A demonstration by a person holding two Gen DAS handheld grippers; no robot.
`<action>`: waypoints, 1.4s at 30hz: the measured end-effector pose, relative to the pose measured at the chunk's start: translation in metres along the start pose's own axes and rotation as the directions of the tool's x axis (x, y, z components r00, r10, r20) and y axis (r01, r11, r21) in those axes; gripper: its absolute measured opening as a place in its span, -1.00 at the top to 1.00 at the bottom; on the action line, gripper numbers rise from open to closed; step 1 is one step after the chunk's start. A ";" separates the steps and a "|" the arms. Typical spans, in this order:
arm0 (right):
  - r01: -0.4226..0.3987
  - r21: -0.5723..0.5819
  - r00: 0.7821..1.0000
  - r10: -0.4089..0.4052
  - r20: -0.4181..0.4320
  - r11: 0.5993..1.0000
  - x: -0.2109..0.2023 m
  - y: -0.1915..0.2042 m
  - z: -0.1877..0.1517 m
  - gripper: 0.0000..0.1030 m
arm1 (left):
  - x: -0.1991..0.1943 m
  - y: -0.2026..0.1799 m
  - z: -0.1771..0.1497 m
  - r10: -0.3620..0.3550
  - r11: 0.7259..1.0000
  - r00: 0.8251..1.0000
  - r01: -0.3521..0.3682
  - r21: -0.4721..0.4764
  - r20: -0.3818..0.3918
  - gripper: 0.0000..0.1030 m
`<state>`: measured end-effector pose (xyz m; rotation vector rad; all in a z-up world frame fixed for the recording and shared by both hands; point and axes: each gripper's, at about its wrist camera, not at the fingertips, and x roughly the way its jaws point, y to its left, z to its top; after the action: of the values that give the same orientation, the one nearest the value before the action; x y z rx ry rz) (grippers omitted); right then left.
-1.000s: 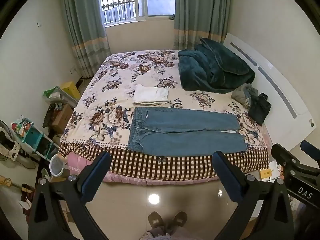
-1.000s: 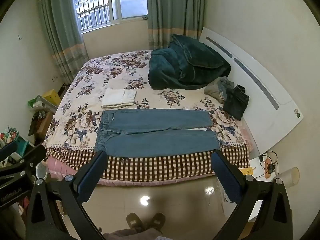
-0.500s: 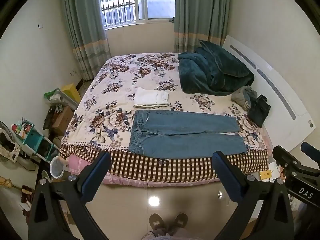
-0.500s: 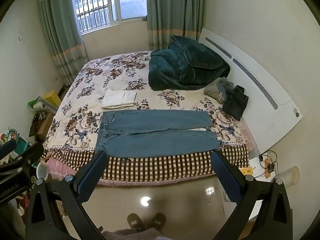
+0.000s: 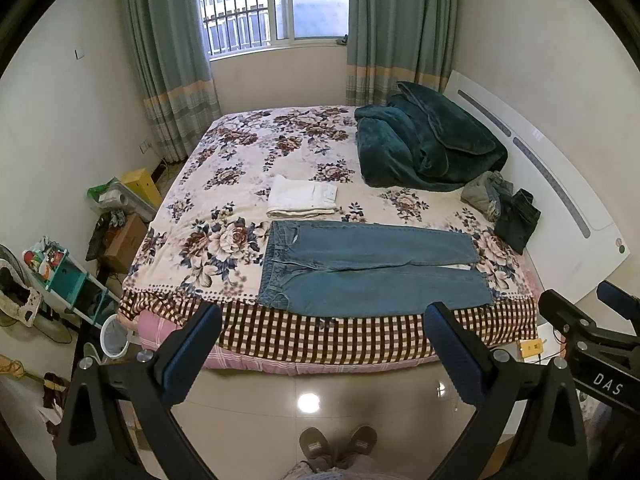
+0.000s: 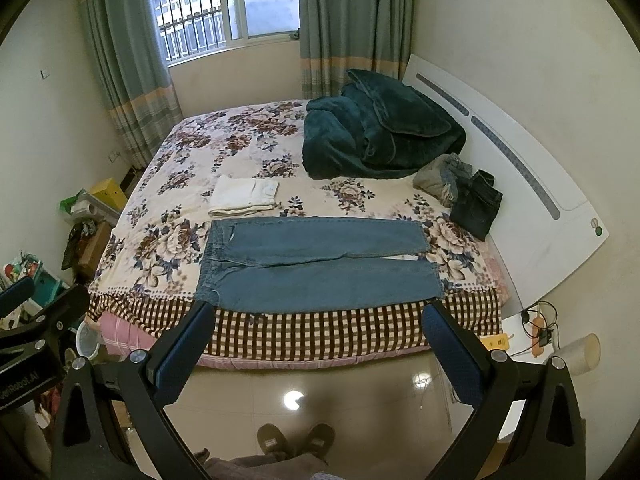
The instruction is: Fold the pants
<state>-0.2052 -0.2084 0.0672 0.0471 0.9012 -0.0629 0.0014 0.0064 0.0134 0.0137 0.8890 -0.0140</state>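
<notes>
Blue jeans (image 5: pixel 368 266) lie flat on the floral bed (image 5: pixel 224 240) near its front edge, waistband to the left, both legs stretched right; they also show in the right wrist view (image 6: pixel 316 264). My left gripper (image 5: pixel 322 314) is open and empty, held over the floor well short of the bed. My right gripper (image 6: pixel 316 312) is open and empty too, at a similar distance. The right gripper's body (image 5: pixel 588 336) shows at the right of the left wrist view.
A folded white garment (image 5: pixel 304 196) lies behind the jeans. A teal blanket (image 5: pixel 424 148) and a pile of dark clothes (image 5: pixel 504 208) sit by the white headboard (image 5: pixel 560 184). Shelves and boxes (image 5: pixel 68 272) crowd the left wall. Shiny tile floor (image 5: pixel 308 400) lies before the bed.
Both grippers have drawn back and tilted a little, so the bed sits slightly lower and farther in view. The jeans have not moved.
</notes>
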 end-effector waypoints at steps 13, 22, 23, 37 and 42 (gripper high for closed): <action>-0.001 -0.001 1.000 0.001 -0.002 1.000 0.001 0.001 0.000 -1.00 | -0.002 -0.002 0.002 -0.002 1.000 1.000 0.002 0.000 -0.003 -1.00; 0.008 -0.009 1.000 -0.008 -0.002 1.000 -0.001 0.005 0.004 -1.00 | -0.004 -0.005 0.000 -0.004 1.000 1.000 0.004 0.001 -0.002 -1.00; 0.008 -0.009 1.000 -0.008 -0.001 1.000 -0.001 0.005 0.003 -1.00 | -0.004 -0.005 0.000 -0.003 1.000 1.000 0.003 0.000 -0.001 -1.00; 0.005 -0.008 1.000 -0.005 0.001 1.000 -0.003 0.007 0.004 -1.00 | -0.006 -0.007 -0.002 -0.003 1.000 1.000 0.003 -0.001 0.003 -1.00; 0.005 -0.007 1.000 -0.005 0.001 1.000 -0.004 0.008 0.005 -1.00 | -0.007 -0.007 -0.002 -0.003 1.000 1.000 0.003 -0.001 0.003 -1.00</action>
<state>-0.2032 -0.2001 0.0735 0.0389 0.9006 -0.0641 -0.0042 -0.0006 0.0178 0.0111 0.8863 -0.0161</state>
